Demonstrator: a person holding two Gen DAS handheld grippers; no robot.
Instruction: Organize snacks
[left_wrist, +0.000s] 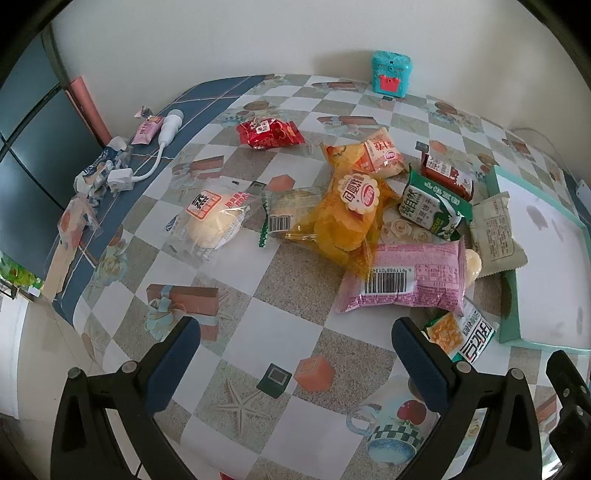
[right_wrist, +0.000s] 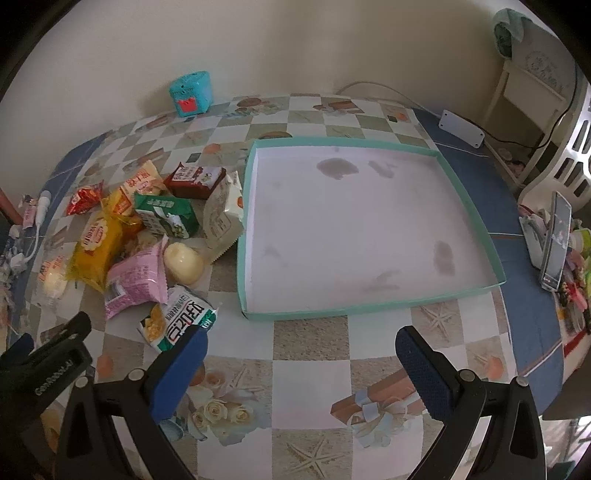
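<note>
Snacks (left_wrist: 369, 221) heaped beside teal tray (right_wrist: 465, 206)

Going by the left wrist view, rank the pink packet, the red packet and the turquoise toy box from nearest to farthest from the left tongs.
1. Pink packet, just ahead, right of the left tongs.
2. Red packet, mid-table, left of centre.
3. Turquoise toy box, against the far wall.

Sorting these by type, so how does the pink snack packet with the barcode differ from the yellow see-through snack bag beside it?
The pink snack packet is opaque, while the yellow see-through bag shows its contents. The pink one shows a barcode and fine print; the yellow one shows a round scalloped label. The yellow bag overlaps the pink packet's edge. Both lie outside the teal tray.
</note>
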